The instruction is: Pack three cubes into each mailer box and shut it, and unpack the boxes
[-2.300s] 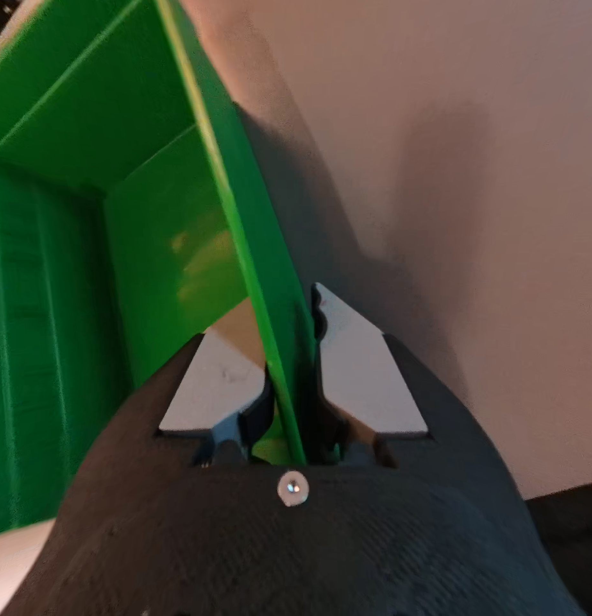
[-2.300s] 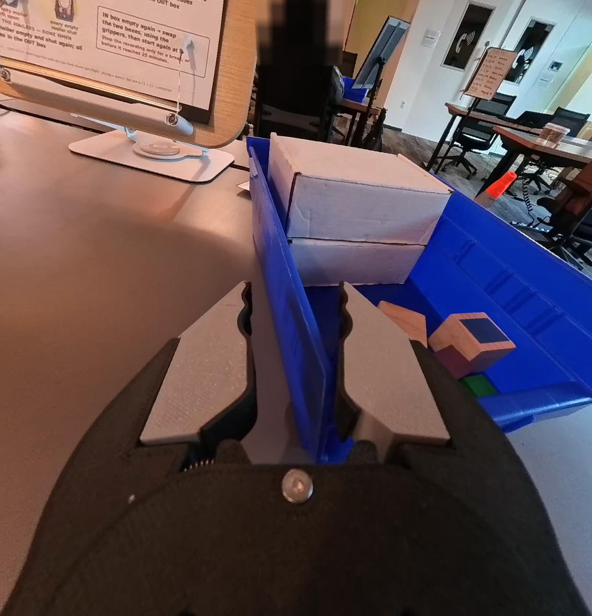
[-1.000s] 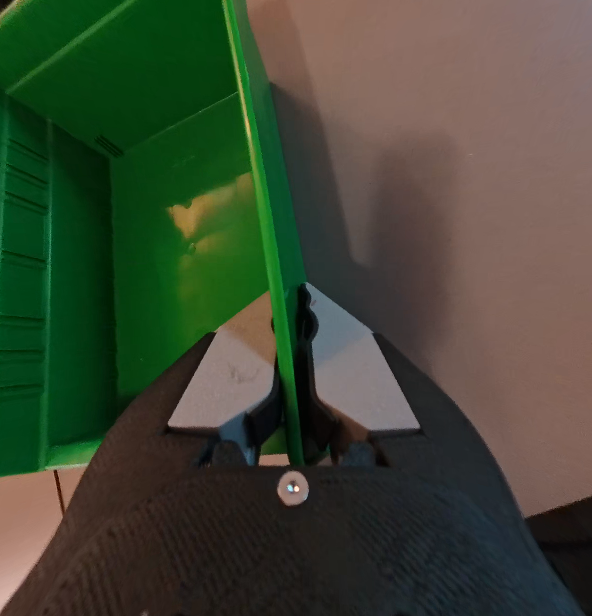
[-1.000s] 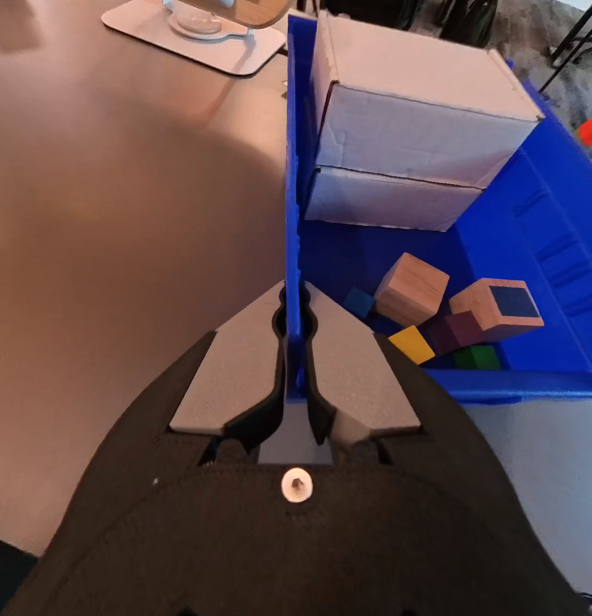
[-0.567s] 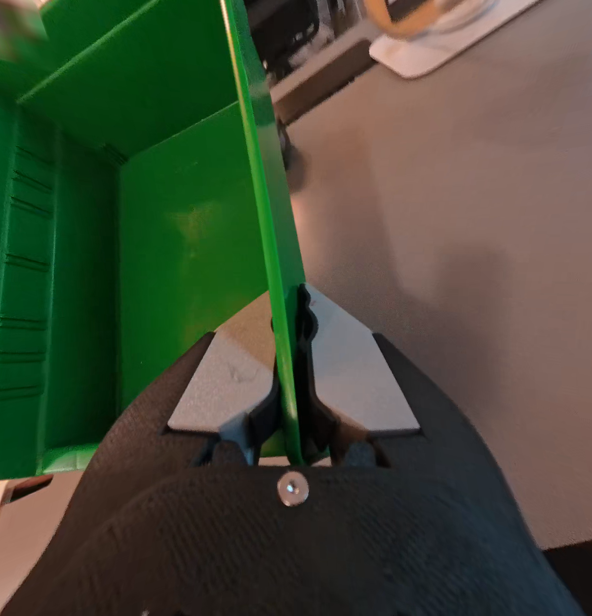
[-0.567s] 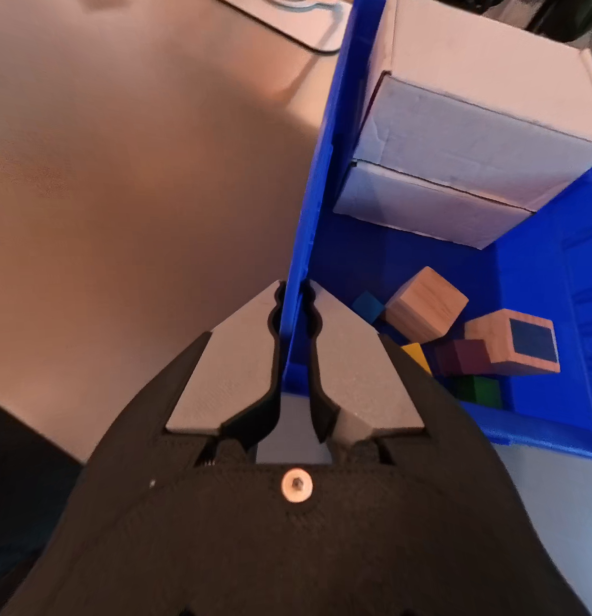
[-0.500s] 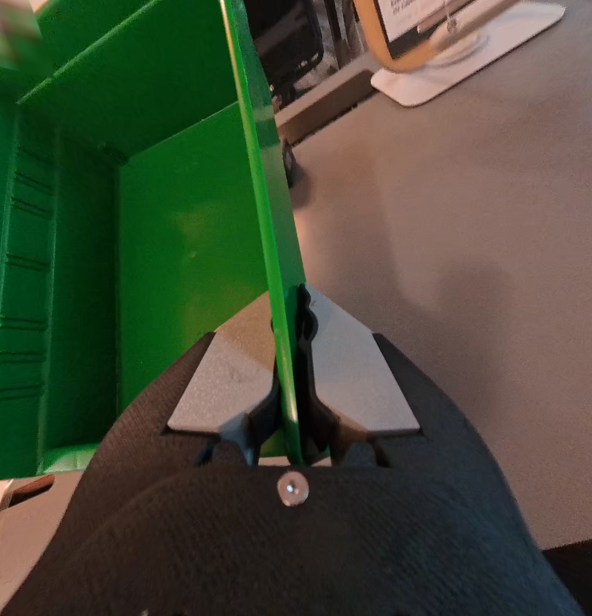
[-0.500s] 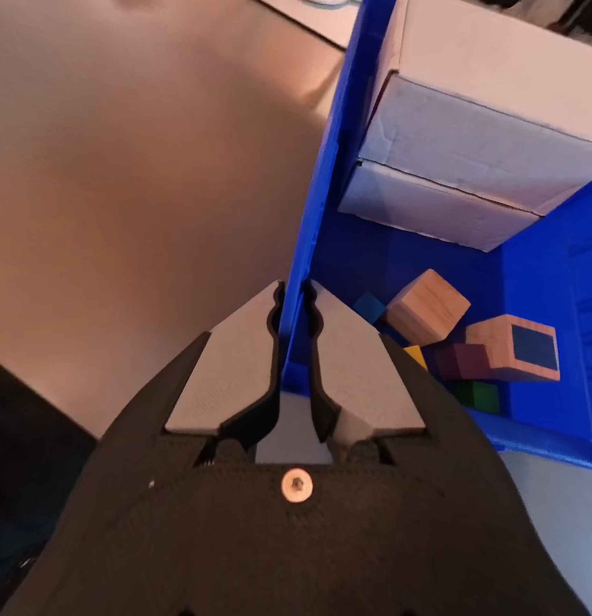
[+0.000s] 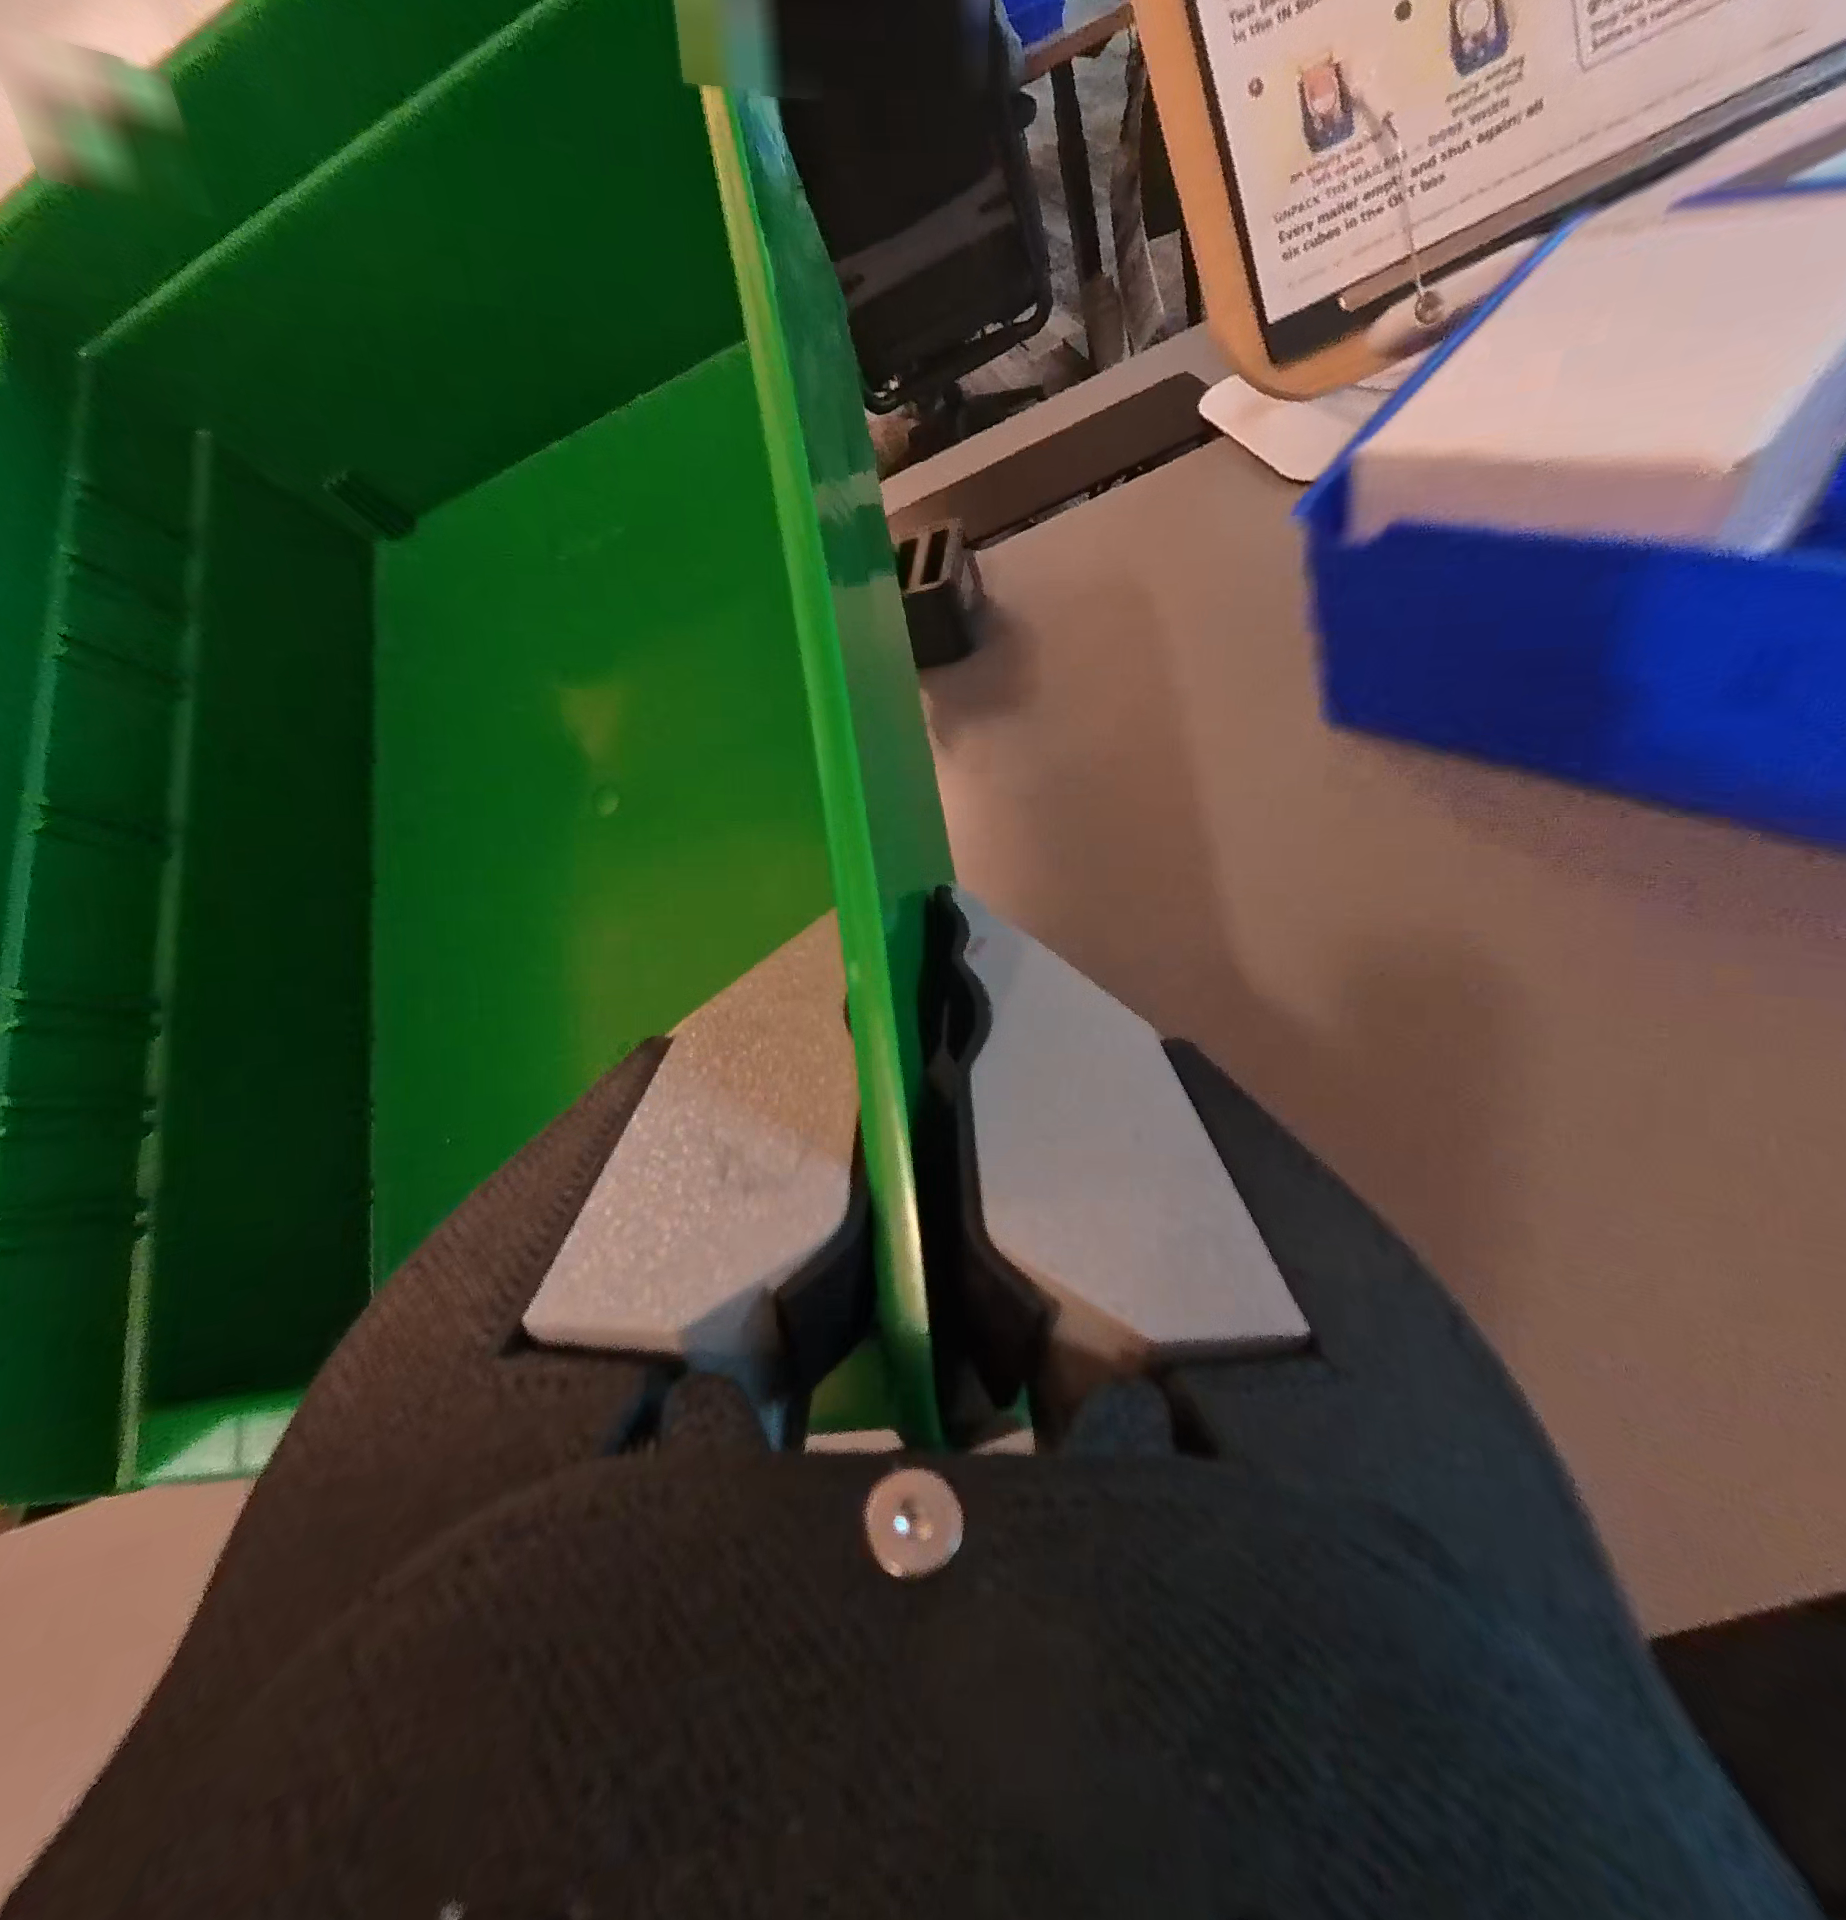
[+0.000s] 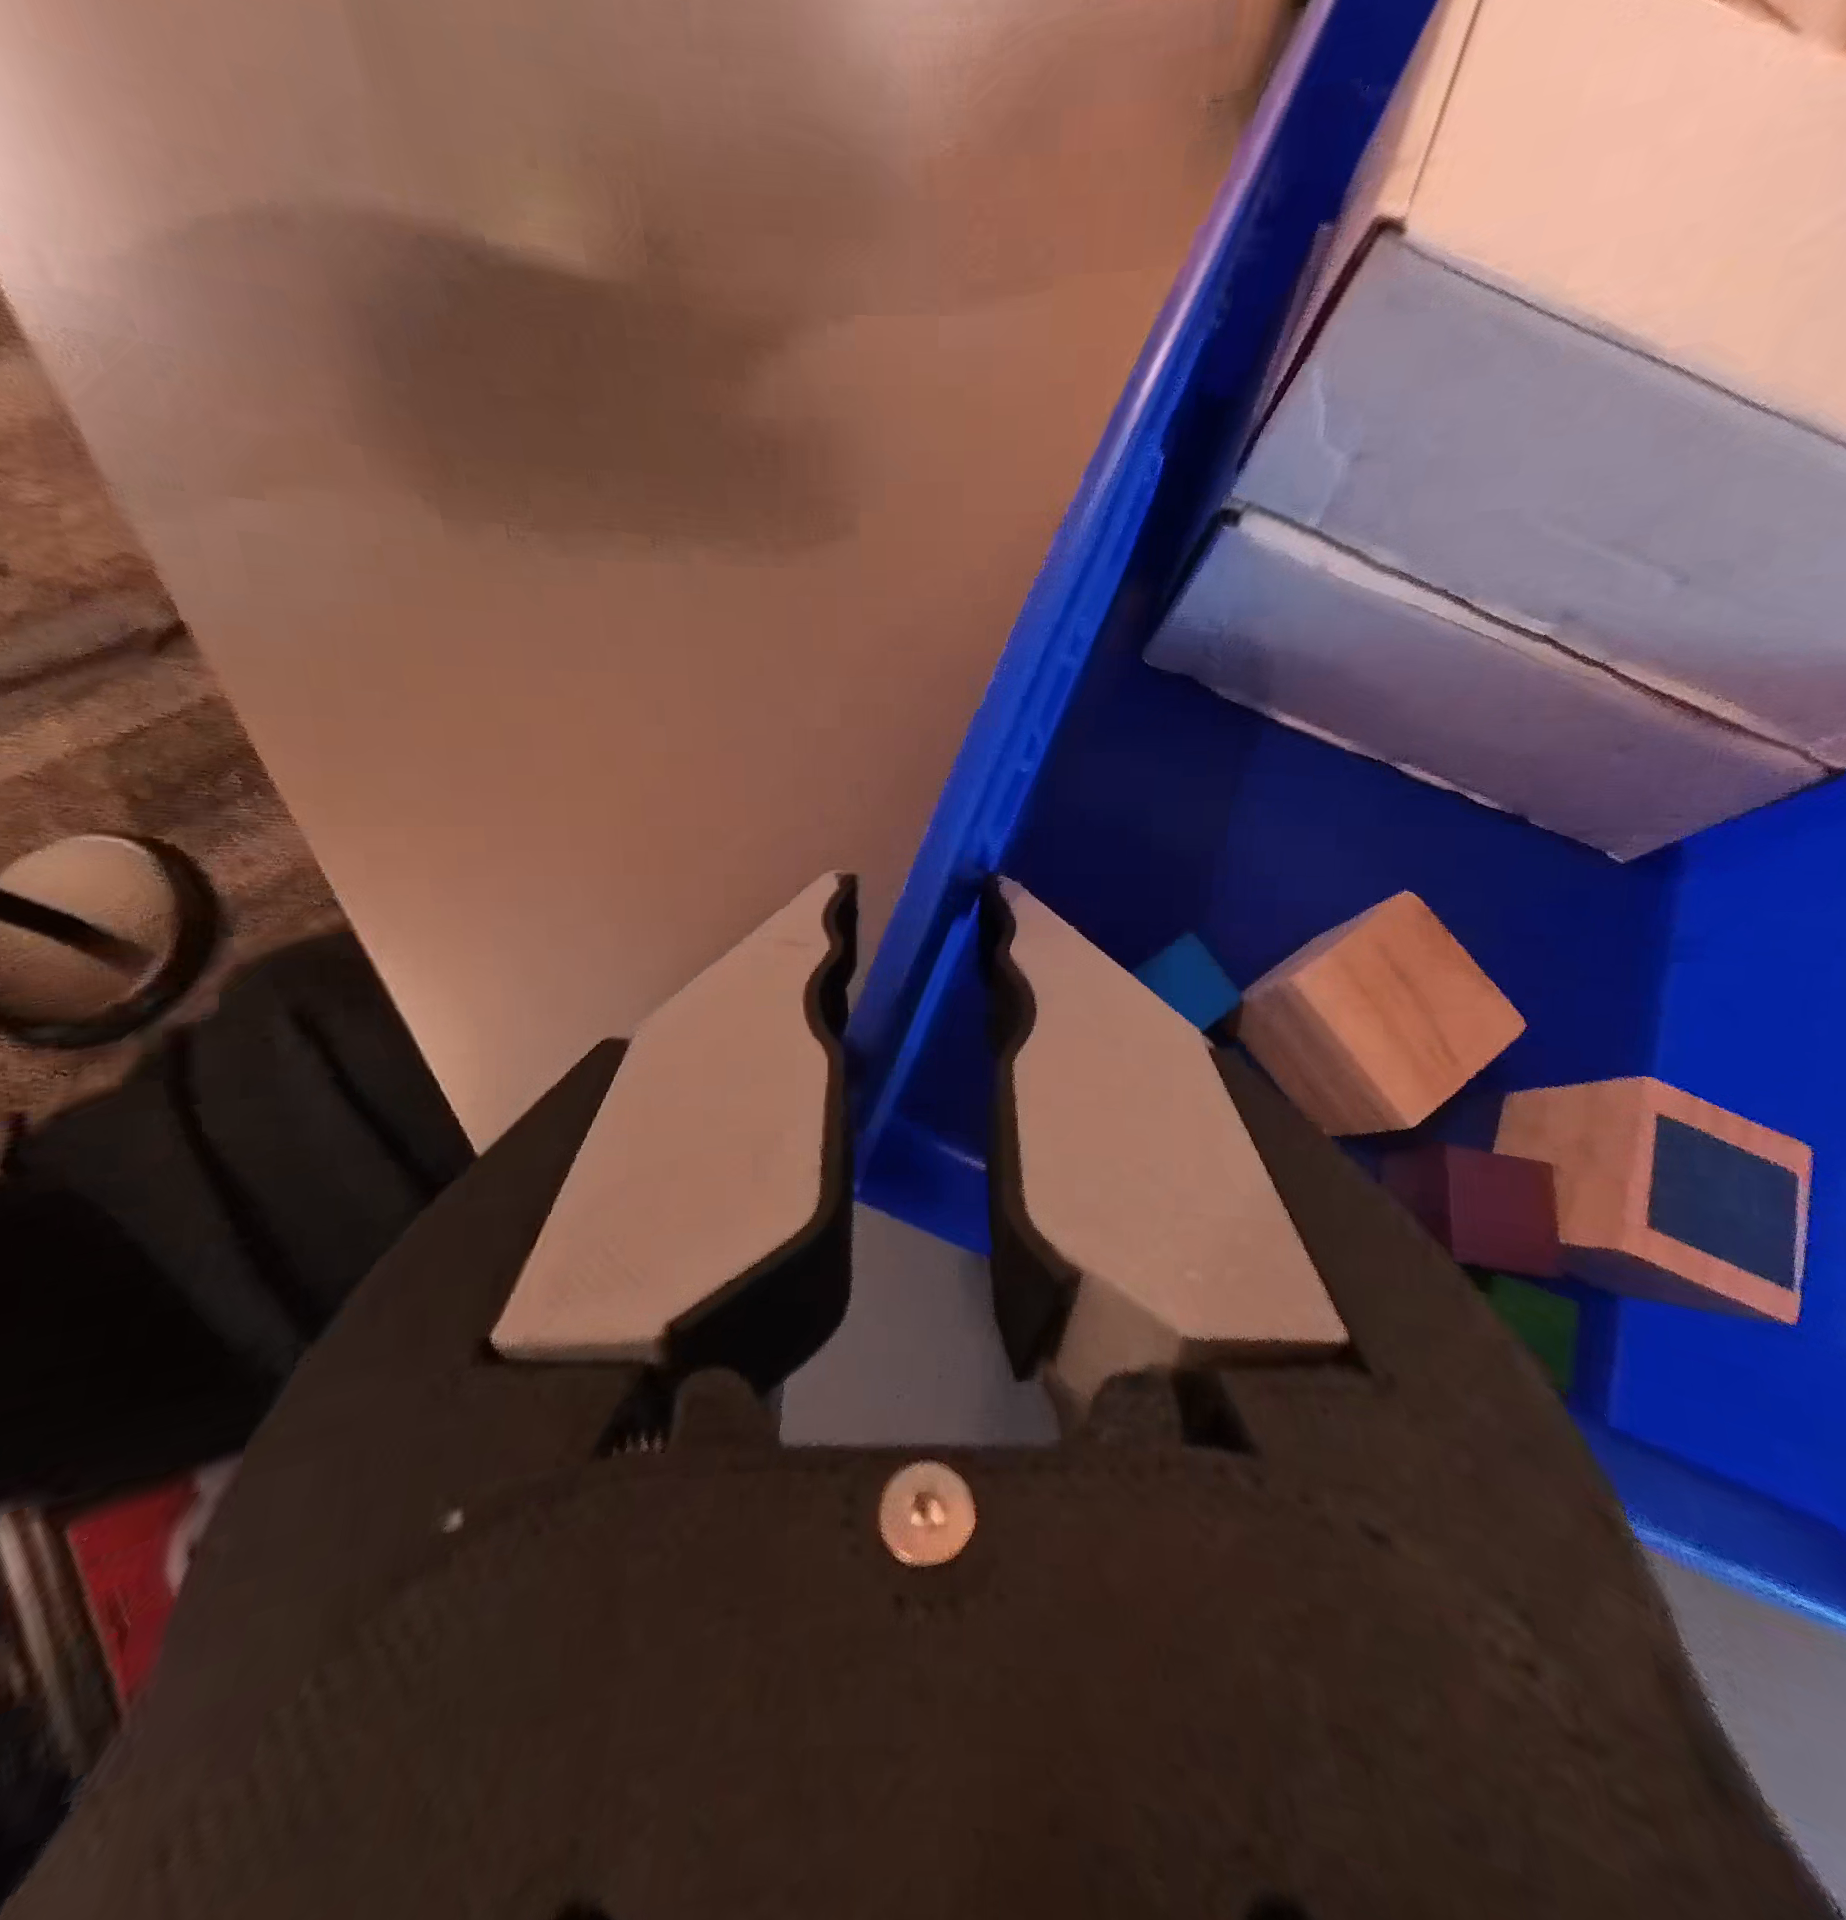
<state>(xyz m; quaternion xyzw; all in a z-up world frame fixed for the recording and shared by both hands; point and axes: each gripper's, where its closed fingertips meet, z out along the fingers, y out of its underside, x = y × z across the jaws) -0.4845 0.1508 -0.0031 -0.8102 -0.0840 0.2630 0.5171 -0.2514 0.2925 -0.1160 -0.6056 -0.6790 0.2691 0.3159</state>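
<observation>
The left tongs (image 9: 903, 1060) are pinching the thin right wall of a green bin (image 9: 545, 644), whose inside is showing nothing but bare floor and ribbed walls. The right tongs (image 10: 914, 925) are standing narrowly parted astride the left wall of a blue bin (image 10: 1064, 665), with a gap showing on the outer side, so they are gripping nothing. Inside the blue bin two shut white mailer boxes (image 10: 1542, 499) are lying stacked at the far end. Nearer, loose cubes are lying on the bin floor: a plain wooden cube (image 10: 1376, 1018), a wooden cube with a dark blue face (image 10: 1667, 1205), a maroon cube (image 10: 1495, 1210), a small blue cube (image 10: 1189, 977) and a green cube (image 10: 1532, 1335). Both bins are sitting over the tabletop (image 9: 1418, 1091).
</observation>
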